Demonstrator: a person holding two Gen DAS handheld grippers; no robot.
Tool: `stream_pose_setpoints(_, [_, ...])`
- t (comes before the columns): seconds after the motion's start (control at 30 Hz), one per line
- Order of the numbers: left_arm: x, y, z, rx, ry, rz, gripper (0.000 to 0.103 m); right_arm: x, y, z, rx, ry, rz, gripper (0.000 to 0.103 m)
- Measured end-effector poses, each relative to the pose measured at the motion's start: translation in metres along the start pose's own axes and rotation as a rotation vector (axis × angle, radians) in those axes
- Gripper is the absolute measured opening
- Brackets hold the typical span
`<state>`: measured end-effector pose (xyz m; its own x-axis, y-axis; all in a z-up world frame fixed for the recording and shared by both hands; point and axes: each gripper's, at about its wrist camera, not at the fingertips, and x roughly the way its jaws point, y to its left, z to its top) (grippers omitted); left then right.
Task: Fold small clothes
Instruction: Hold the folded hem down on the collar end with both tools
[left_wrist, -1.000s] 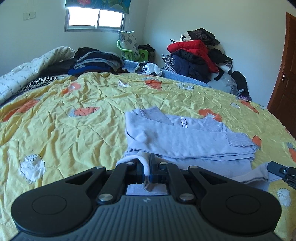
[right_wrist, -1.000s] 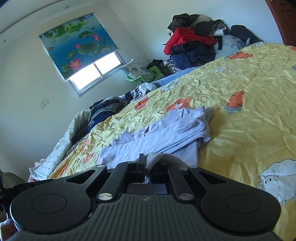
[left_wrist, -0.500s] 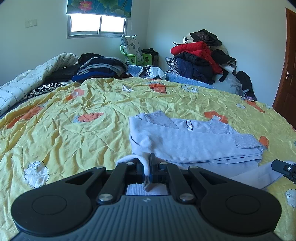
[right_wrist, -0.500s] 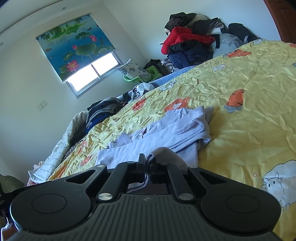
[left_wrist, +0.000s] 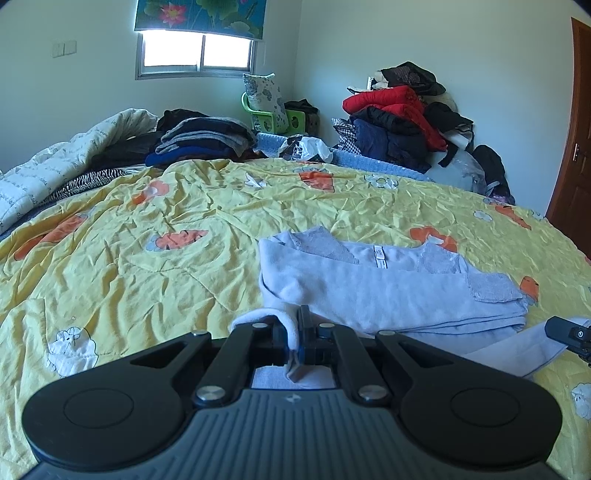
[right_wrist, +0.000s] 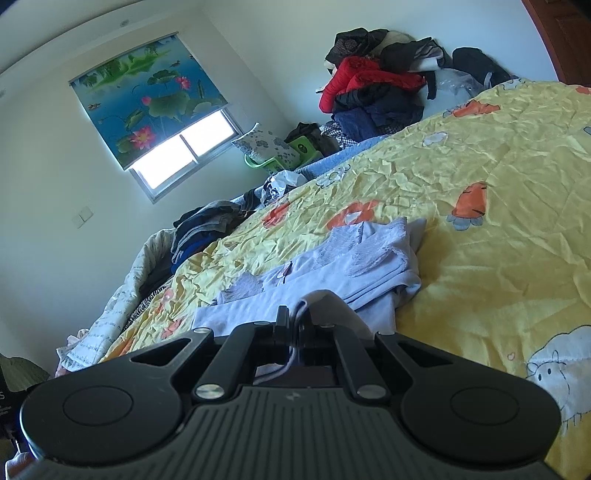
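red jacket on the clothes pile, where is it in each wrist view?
Left wrist: red jacket upper right of centre, in the corner pile left of the door.
Right wrist: red jacket top, right of centre, view tilted.
Shared landmark: lotus window blind, left of the pile in both.

Bedspread (left_wrist: 147, 258): yellow, spread beneath the gripper.
Folded stack (left_wrist: 207, 142): seen far ahead-left.
Clothes heap (left_wrist: 402, 118): piled far ahead-right.

Daylight came through the blown-out window (left_wrist: 195, 51), leaving the room bright and soft-shadowed; both fisheye views bent the walls at the edges, with the yellow bedspread (right_wrist: 498, 229) sharp throughout
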<state>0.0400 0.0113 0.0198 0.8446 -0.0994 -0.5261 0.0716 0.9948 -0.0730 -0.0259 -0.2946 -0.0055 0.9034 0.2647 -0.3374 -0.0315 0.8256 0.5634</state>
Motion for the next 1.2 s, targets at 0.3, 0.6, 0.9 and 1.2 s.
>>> stream_pose_setpoints(0.3, [0.001,0.000,0.006,0.007,-0.019,0.010,0.005,0.003,0.002,0.004,0.009,-0.007,0.012,0.008])
stream_pose_setpoints(0.6, [0.006,0.000,0.010,0.005,-0.019,0.008,0.005,0.007,-0.002,0.009,0.037,-0.017,0.015,0.008])
stream_pose_setpoints(0.9, [0.021,-0.005,0.020,0.014,-0.010,0.000,0.005,0.018,-0.006,0.015,0.049,-0.020,0.016,0.008])
stream_pose_setpoints(1.2, [0.037,-0.010,0.026,0.033,-0.009,-0.001,0.005,0.034,-0.011,0.027,0.070,-0.034,0.019,0.008])
